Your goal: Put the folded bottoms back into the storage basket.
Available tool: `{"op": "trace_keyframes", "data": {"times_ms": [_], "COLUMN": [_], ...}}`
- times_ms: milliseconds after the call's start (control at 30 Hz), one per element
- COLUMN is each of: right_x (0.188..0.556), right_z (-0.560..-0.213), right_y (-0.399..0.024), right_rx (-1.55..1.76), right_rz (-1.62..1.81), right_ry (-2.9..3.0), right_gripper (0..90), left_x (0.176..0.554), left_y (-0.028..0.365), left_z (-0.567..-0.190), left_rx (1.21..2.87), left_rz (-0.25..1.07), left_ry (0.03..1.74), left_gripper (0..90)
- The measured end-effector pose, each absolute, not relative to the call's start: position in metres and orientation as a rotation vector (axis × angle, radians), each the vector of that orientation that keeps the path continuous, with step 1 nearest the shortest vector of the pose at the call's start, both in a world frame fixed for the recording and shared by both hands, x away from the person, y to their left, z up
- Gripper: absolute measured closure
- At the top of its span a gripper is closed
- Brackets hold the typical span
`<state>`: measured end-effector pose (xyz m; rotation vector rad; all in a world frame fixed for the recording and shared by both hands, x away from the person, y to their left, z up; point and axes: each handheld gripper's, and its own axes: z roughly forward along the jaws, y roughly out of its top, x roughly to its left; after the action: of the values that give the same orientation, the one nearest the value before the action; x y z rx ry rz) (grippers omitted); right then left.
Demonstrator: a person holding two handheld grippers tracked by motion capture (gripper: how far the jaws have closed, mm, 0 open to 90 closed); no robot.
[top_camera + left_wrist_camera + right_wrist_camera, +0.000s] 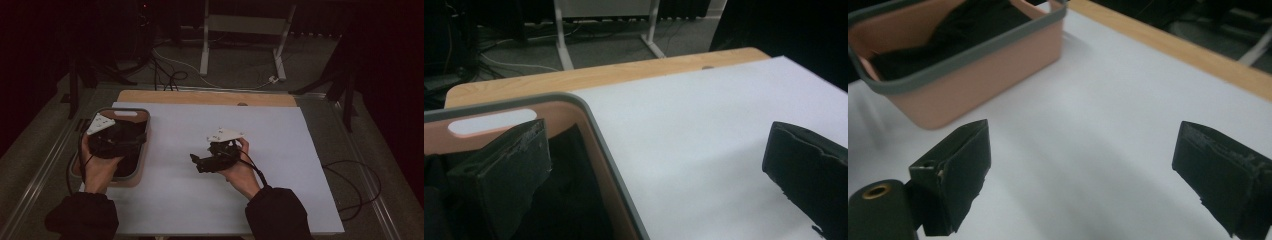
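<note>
A pink basket (141, 150) with a grey rim stands at the table's left; dark cloth (963, 27) lies inside it. My left gripper (116, 136) hovers over the basket, open, its jaws wide apart: one jaw is above the cloth, the other is over the white sheet outside the basket's wall (616, 180). My right gripper (199, 161) is at the table's middle, open and pointing left toward the basket (978, 75), with only the white sheet between its jaws. Nothing is held by either gripper.
A white sheet (280, 150) covers most of the wooden table (200, 97). Cables (350, 185) trail off the right side. A white frame stand (240, 35) and more cables lie on the floor beyond the far edge.
</note>
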<state>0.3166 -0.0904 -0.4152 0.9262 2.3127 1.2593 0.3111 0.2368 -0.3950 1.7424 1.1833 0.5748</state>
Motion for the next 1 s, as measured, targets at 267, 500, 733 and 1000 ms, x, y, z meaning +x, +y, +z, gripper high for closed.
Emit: {"op": "trace_keyframes", "data": {"times_ms": [267, 500, 733, 1000], "right_x": [0.307, 0.299, 0.293, 0.285], "right_z": [-0.415, -0.420, -0.426, -0.430], "right_y": [-0.125, -0.154, -0.186, -0.223], "right_rx": [0.958, 1.000, 1.046, 1.096], "right_rz": [1.279, 1.276, 1.281, 1.326], "right_ry": [2.278, 2.231, 2.174, 2.084], "right_gripper": [8.7, 8.7, 8.7, 8.7], "left_x": [0.297, 0.285, 0.274, 0.269], "left_y": [0.232, 0.231, 0.230, 0.231], "left_z": [-0.404, -0.412, -0.418, -0.426], "left_rx": [1.731, 1.713, 1.697, 1.686], "left_rz": [0.582, 0.584, 0.593, 0.579], "left_ry": [1.170, 1.153, 1.130, 1.132], "left_gripper": [0.0, 0.0, 0.0, 0.0]}}
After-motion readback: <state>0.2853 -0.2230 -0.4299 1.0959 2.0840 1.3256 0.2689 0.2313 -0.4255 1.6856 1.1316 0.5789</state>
